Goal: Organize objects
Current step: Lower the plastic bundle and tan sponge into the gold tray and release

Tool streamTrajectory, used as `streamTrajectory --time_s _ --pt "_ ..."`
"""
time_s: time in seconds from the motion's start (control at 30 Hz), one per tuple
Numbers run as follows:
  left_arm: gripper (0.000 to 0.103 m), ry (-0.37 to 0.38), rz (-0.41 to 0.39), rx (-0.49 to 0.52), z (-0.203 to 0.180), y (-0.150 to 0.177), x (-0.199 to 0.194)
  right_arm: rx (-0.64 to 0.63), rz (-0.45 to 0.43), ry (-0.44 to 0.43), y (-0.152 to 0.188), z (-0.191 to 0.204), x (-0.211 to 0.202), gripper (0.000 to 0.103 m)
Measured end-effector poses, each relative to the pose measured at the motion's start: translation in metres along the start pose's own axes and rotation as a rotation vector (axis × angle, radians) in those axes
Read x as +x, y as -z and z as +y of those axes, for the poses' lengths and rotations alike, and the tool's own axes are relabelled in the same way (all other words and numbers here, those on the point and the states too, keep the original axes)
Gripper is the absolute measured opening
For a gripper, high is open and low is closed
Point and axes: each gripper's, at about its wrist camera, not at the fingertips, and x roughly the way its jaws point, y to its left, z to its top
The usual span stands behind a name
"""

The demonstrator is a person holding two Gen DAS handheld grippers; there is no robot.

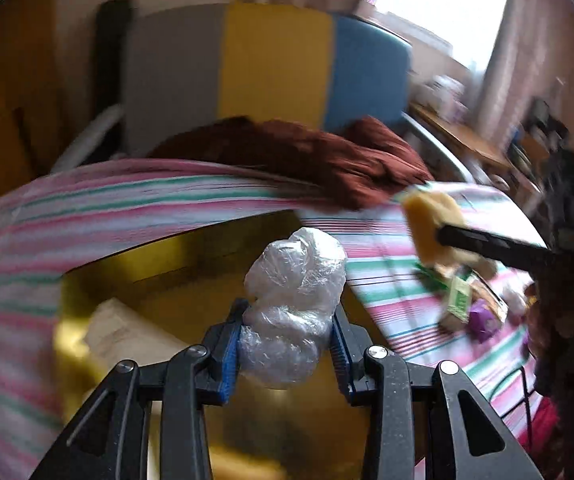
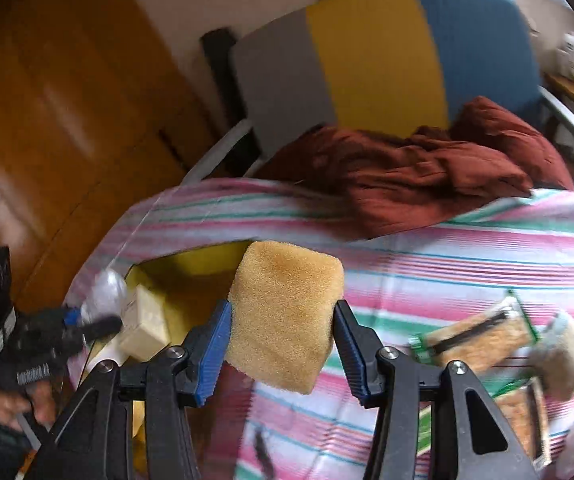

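1. Left hand-held gripper (image 1: 287,344): its 2 blue ribbed pads pinch a crumpled ball of clear plastic film (image 1: 293,304), held above the opening of a yellow box (image 1: 159,256).
2. Right hand-held gripper (image 2: 283,344): its 2 blue pads pinch a tan rectangular foam sponge (image 2: 285,316), held over the striped cloth just beside the yellow box (image 2: 191,264).
3. Inside the yellow box, a pale beige carton (image 2: 145,324) lies near the front wall.
4. Striped pink, green and white cloth (image 2: 447,264) covers the bench; the box sits at its left side.
5. On the cloth to the right lie green-edged packets of brown sticks (image 2: 475,332), a fluffy beige puff (image 2: 563,356), and a small purple item (image 1: 483,318), blurred.
6. Beyond the far edge of the bench, a rumpled dark red cloth (image 2: 427,176) lies on a chair.
7. The chair back (image 2: 371,56) has 3 panels: grey, yellow, blue.
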Motion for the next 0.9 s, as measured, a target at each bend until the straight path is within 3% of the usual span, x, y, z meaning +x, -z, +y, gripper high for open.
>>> streamTrajectory --time_s 0.13,0.33,0.4,0.43,0.5,0.53,0.7,0.9 --pt "0.039 -0.08 -0.022 -0.112 0.054 0.018 -0.026 -0.042 0.051 -0.042 0.005 0.039 0.015 0.051" --pt "0.04 -0.113 -0.026 -0.199 0.093 0.037 -0.035 -0.042 0.08 -0.012 -0.007 0.09 0.049 0.056" --pt "0.044 -0.114 -0.041 -0.219 0.097 0.039 -0.035 -0.035 0.065 -0.01 -0.014 0.103 0.054 0.068" --pt "0.052 -0.123 -0.057 -0.226 0.099 0.039 -0.036 -0.026 0.054 0.007 -0.017 0.108 0.055 0.076" --pt "0.072 -0.131 -0.08 -0.246 0.102 0.041 -0.041 -0.016 0.044 0.007 -0.019 0.115 0.054 0.078" --pt "0.076 -0.131 -0.098 -0.25 0.102 0.044 -0.046 -0.017 0.043 0.001 -0.017 0.119 0.052 0.078" --pt "0.076 -0.144 -0.087 -0.227 0.102 0.057 -0.052 -0.017 0.059 0.02 0.001 0.125 0.044 0.078" --pt "0.077 -0.166 -0.087 -0.2 0.091 0.074 -0.059 -0.079 0.069 0.101 0.035 0.139 0.032 0.078"
